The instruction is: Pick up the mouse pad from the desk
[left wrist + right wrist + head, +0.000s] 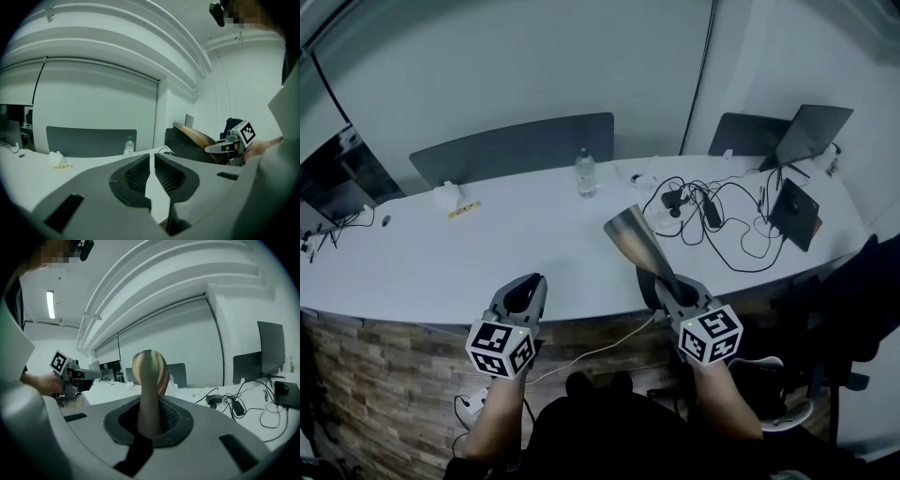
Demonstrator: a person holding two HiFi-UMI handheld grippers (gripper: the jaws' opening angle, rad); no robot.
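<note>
The mouse pad (pixel 636 242) is a thin, bendy sheet with a glossy brownish face. It hangs in the air over the white desk's (pixel 431 262) front edge, and my right gripper (pixel 667 286) is shut on its near end. The right gripper view shows the mouse pad (pixel 150 369) rising between the pads of the right gripper (pixel 149 414) and curling at the top. My left gripper (pixel 528 289) hovers to the left of it, apart from the pad. In its own view the left gripper (pixel 151 161) is shut on nothing. From there the mouse pad (pixel 194 136) shows off to the right.
A water bottle (pixel 585 173) stands at the desk's back, before a grey partition (pixel 516 145). A tangle of black cables (pixel 712 211), a dark tablet (pixel 794 214) and a monitor (pixel 811 131) fill the right end. A tissue wad (pixel 445 195) and a yellow strip (pixel 463 210) lie at the left.
</note>
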